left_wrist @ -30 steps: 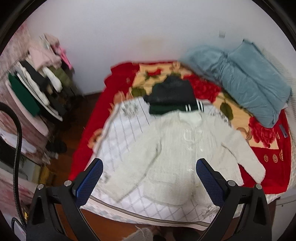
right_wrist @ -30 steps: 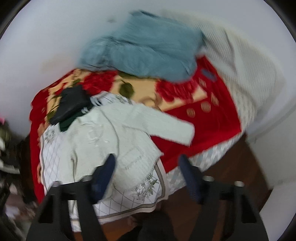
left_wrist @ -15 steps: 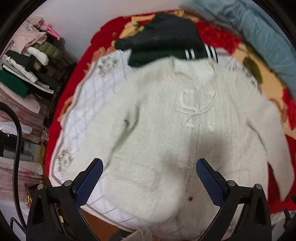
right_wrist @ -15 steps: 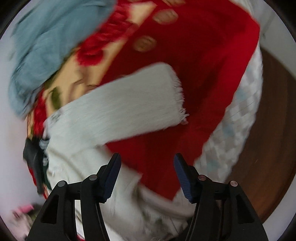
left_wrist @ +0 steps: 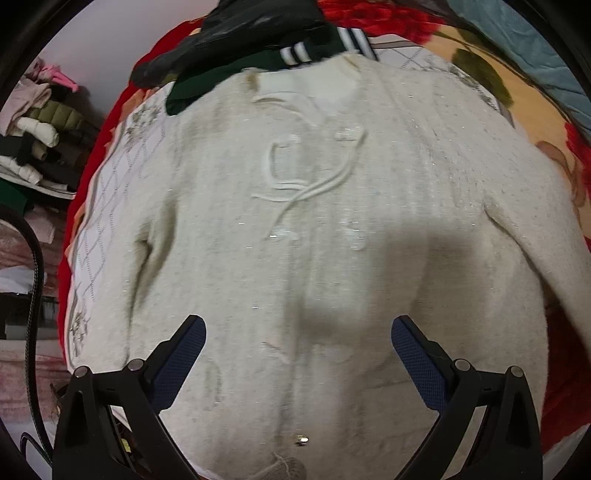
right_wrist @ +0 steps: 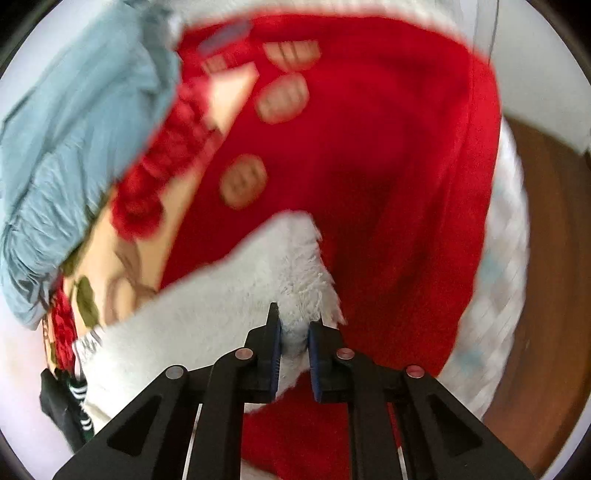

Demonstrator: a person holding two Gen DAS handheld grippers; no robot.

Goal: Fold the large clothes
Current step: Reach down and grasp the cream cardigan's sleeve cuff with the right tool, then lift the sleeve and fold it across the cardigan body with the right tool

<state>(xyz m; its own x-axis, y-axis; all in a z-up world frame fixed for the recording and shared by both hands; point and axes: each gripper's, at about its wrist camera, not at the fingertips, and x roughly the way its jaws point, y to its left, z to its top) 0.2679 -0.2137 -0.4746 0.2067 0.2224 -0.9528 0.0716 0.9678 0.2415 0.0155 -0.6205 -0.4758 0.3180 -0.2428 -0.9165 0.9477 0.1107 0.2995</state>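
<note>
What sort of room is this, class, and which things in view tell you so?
Most likely a bedroom. A cream sweater lies spread on a bed under a red floral blanket, a blue quilt is bundled at the back, and folded clothes are stacked beside it.

A bed carries everything, covered by a red blanket with a flowered cream centre. On it, at the upper left of the right view, lies a bunched blue quilt. A white checked cloth lies across the blanket in the left view, under the sweater. A dark garment lies at the top.
</note>
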